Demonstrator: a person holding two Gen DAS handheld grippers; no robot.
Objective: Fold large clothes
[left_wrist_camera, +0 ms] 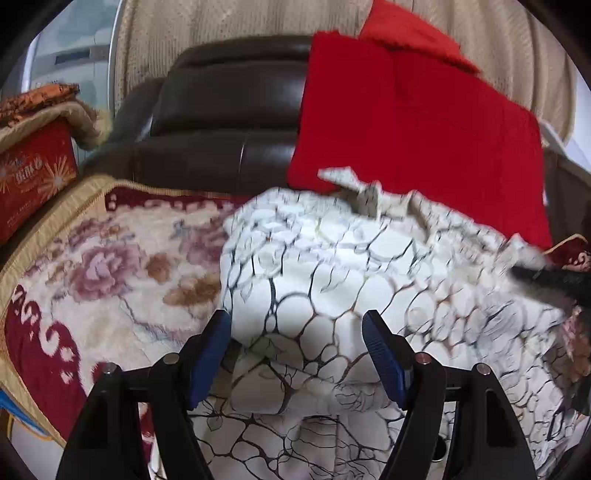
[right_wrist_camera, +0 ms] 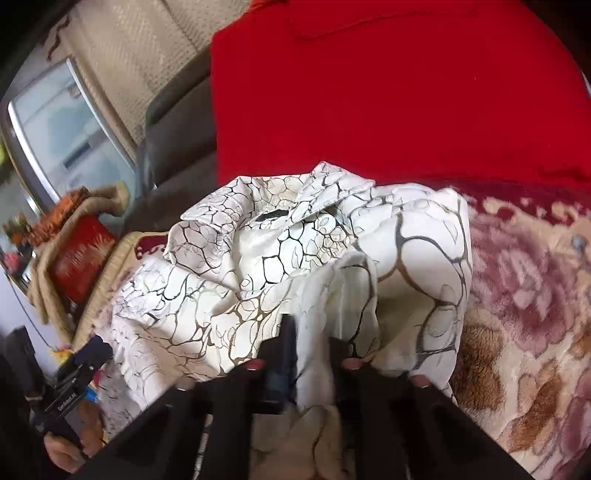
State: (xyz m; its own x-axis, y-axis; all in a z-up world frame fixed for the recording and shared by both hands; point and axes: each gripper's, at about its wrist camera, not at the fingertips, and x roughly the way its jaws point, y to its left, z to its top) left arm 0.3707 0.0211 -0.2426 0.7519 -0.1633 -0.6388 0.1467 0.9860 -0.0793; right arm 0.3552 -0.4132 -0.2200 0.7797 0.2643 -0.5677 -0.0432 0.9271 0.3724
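A white shirt with a black vein print [left_wrist_camera: 332,295] lies bunched on a floral blanket [left_wrist_camera: 110,266]. My left gripper [left_wrist_camera: 297,328] is open, its blue pads on either side of a fold of the shirt, just above the cloth. In the right wrist view the shirt [right_wrist_camera: 295,243] shows its collar and a dark label. My right gripper [right_wrist_camera: 314,332] is shut on a fold of the shirt and lifts it. The left gripper also shows in the right wrist view [right_wrist_camera: 92,350] at the lower left.
A folded red garment [left_wrist_camera: 413,122] lies behind the shirt, against a dark leather chair [left_wrist_camera: 229,110]. A red box [left_wrist_camera: 33,177] under a draped cloth stands at the left. A beige curtain [left_wrist_camera: 229,22] and a window are behind.
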